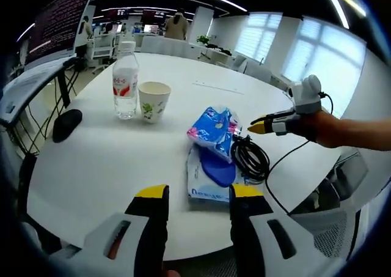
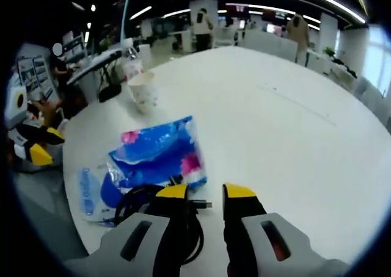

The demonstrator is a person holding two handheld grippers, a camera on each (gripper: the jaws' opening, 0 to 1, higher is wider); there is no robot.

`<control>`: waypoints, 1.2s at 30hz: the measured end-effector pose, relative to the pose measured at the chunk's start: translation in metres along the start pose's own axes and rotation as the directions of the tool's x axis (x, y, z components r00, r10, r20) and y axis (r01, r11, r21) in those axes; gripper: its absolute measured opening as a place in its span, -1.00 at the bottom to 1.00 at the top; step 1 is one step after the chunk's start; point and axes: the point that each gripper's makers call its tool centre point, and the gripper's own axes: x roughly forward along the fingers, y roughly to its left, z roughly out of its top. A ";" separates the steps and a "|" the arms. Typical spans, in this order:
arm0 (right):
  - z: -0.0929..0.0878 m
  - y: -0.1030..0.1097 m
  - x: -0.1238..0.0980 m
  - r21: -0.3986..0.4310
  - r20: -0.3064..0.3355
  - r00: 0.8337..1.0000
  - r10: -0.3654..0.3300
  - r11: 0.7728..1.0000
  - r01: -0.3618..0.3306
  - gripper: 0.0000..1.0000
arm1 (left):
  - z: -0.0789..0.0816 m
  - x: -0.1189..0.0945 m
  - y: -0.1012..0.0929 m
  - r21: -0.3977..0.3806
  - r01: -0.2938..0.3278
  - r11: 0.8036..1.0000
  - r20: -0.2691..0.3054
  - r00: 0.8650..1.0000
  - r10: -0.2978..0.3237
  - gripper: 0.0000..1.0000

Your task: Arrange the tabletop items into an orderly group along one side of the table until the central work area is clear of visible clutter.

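Yellow-tipped jaws of the left hand-held gripper (image 1: 198, 205) stand apart, holding nothing, near the worktop (image 1: 91, 161) edge. Beyond lie a plastic sleeve (image 1: 208, 188), blue tissue pack (image 1: 214, 130) and black cable (image 1: 250, 158) (coiled). The right hand-held gripper (image 2: 206, 199) hovers parted over the cable. Farther: paper cup (image 1: 154, 101), water bottle (image 1: 125, 81).

Blue tissue pack (image 1: 214, 130) hides part of flat wipes packet (image 1: 204, 182); cable coil (image 2: 160, 219) partly behind right gripper's (image 2: 206, 194) jaw; bottle (image 2: 131, 59) blurred.
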 end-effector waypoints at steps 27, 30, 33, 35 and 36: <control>0.028 -0.013 0.013 0.113 0.027 0.998 -0.053 0.992 0.050 -1.00 | 0.008 -0.009 0.025 -0.070 -0.079 0.994 0.071 0.994 0.084 -0.22; 0.030 -0.015 0.005 0.119 0.034 0.997 -0.070 0.991 0.065 -1.00 | 0.010 -0.008 0.024 -0.078 -0.076 0.994 0.084 0.993 0.083 -0.22; 0.033 -0.017 -0.005 0.136 0.043 0.995 -0.086 0.988 0.080 -1.00 | 0.010 -0.006 0.026 -0.088 -0.072 0.993 0.088 0.993 0.080 -0.22; 0.033 -0.022 -0.011 0.165 0.048 0.993 -0.103 0.982 0.094 -1.00 | 0.010 -0.004 0.027 -0.094 -0.070 0.993 0.090 0.993 0.079 -0.22; 0.033 -0.024 -0.013 0.179 0.052 0.993 -0.107 0.979 0.097 -1.00 | 0.011 -0.004 0.028 -0.097 -0.070 0.993 0.092 0.993 0.079 -0.22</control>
